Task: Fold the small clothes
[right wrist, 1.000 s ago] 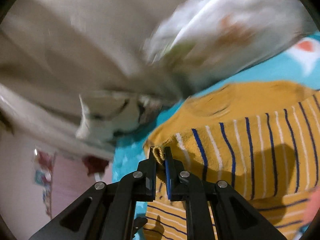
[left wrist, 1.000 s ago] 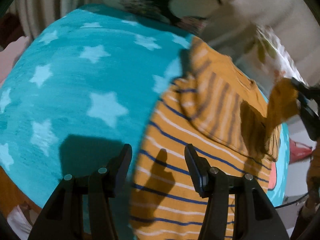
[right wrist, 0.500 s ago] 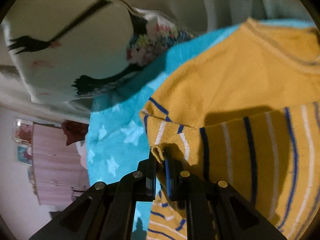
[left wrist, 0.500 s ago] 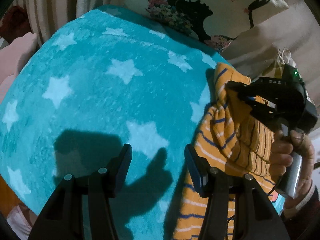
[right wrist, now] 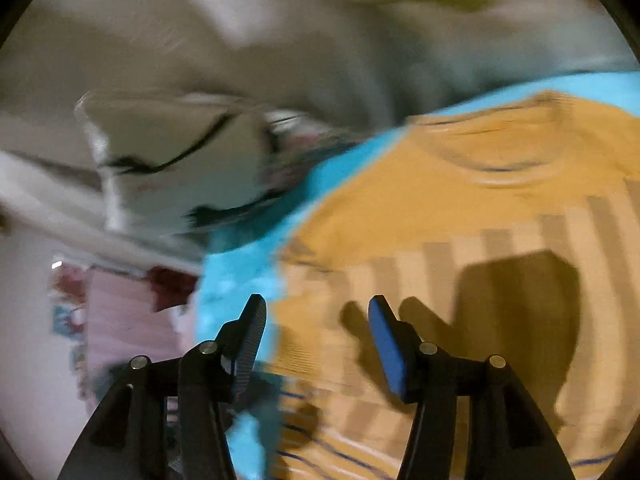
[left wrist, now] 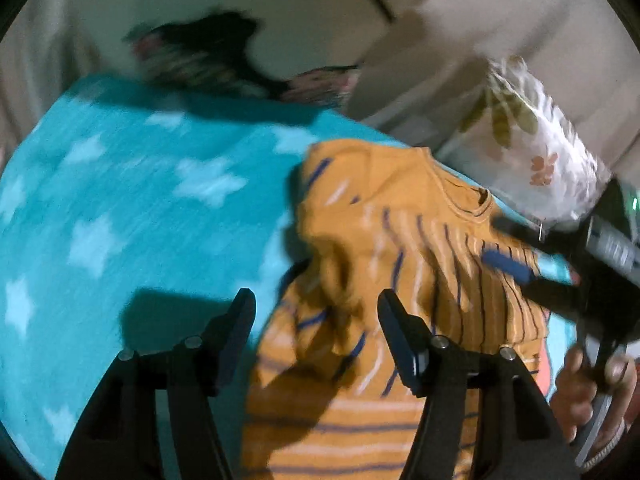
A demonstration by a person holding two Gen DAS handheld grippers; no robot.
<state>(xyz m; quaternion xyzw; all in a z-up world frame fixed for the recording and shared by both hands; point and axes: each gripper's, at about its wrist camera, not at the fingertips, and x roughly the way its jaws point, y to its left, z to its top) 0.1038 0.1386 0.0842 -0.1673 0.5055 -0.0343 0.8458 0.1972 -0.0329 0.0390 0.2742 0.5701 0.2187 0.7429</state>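
Left wrist view first: my left gripper (left wrist: 316, 324) hangs with its fingers spread wide and nothing between them, the left finger over the turquoise star blanket (left wrist: 120, 208) and the right finger over the mustard striped shirt (left wrist: 404, 248). The shirt lies on the blanket, to the right of the middle, its round neckline toward the far right and a sleeve or side flap lying doubled over the body in a rumpled ridge just beyond my fingertips. I can see the right gripper (left wrist: 516, 270) coming in from the right edge, low over the shirt's right side, one blue pad showing; a hand (left wrist: 580, 384) grips its handle at the lower right. Whether those fingers touch the cloth I cannot tell, the picture is smeared. Beyond the blanket sit a white pillow with a dark printed figure (left wrist: 208, 56) and a leaf-patterned cushion (left wrist: 532, 152). Now the right wrist view, very blurred: the right gripper (right wrist: 316, 332) is parted wide and holds nothing, blue pad on the right finger, ribbed pad on the left. Below it the shirt (right wrist: 460, 220) fills the right half, neckline at the upper right, stripes washed out by the blur, the gripper's shadow falling on it. The left finger sits over the shirt's edge where the blanket (right wrist: 240, 272) shows as a turquoise strip. The pillow (right wrist: 172, 160) lies beyond at the left, with pink curtains (right wrist: 120, 320) farther off.
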